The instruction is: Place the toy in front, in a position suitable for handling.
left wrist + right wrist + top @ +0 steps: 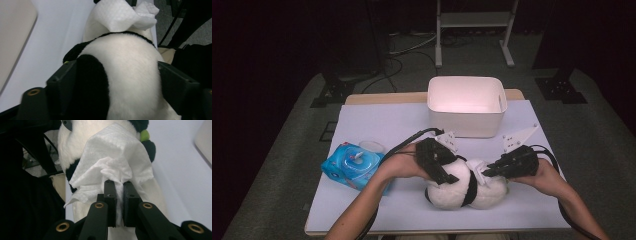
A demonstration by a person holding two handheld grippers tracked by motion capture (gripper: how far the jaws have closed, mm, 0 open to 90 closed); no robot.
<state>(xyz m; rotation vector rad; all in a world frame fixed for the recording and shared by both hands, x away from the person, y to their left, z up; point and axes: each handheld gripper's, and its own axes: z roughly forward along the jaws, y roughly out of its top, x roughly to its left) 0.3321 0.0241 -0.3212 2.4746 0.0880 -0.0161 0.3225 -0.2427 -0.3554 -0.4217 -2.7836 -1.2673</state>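
Plush panda lies on its side near the front edge of the white-covered table, black band across its middle. Left gripper straddles the toy from above; in the left gripper view its jaws stand wide apart with the panda's body packed between them, pads against the fur on both sides (gripping the toy). Right gripper has its jaws clamped on a white wipe, which is draped against the panda. White bin sits well behind, at the table's far side. Blue wipes pack lies left of the left forearm.
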